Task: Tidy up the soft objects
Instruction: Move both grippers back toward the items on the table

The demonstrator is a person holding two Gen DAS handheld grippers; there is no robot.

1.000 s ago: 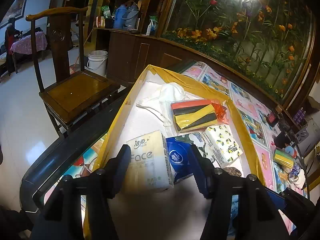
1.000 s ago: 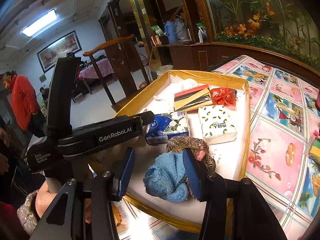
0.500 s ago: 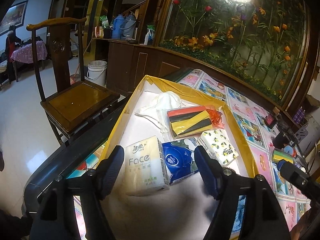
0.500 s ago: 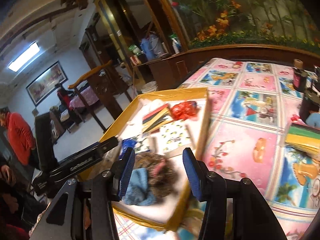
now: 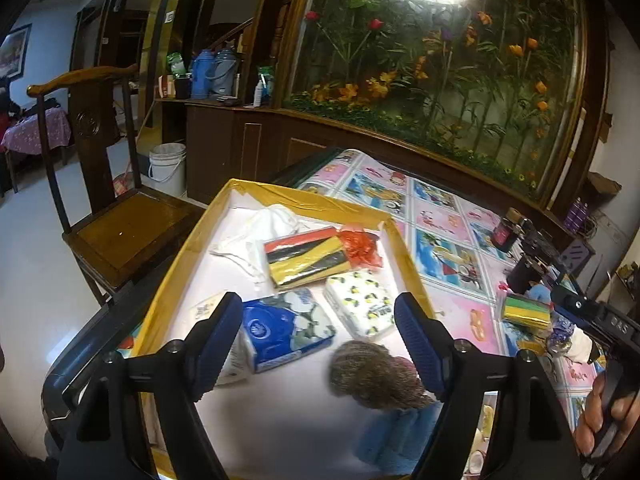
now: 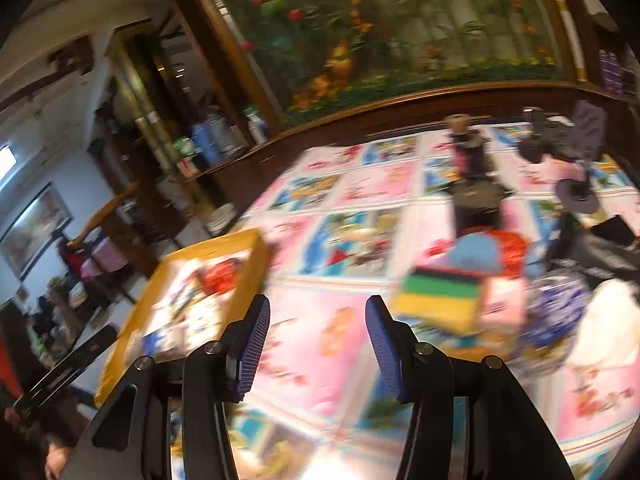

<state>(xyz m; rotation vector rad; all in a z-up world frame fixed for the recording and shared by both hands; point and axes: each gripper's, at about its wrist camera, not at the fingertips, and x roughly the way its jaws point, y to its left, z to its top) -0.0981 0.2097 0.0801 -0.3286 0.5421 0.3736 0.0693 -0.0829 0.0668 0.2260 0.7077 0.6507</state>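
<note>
A yellow-rimmed tray [image 5: 188, 248] holds a blue tissue pack [image 5: 280, 328], a lemon-print pack [image 5: 360, 308], a red, yellow and black striped pack [image 5: 308, 256], a red bag [image 5: 360, 244], a white cloth [image 5: 272, 220], a brown knit [image 5: 372, 376] and a blue knit [image 5: 396, 432]. My left gripper [image 5: 316, 308] hovers over them, jaws opening, pressing on nothing. A white tissue pack [image 5: 208, 308] peeks from behind its left finger. My right gripper [image 6: 318, 306] is open and empty over the pink tablecloth, left of a green and yellow striped pack [image 6: 440, 296]. That view is blurred.
A blue-white cloth [image 6: 560, 308], a white cloth [image 6: 608, 320] and dark jars [image 6: 472, 184] crowd the table's right side. A wooden chair [image 5: 120, 232] and white bucket [image 5: 168, 160] stand left of the table. A hand [image 5: 600, 412] holds the right gripper's handle.
My left gripper's jaws widened off the white tissue pack and pulled back and to the right. My right gripper swung right, away from the knits in the tray, toward the pile on the tablecloth.
</note>
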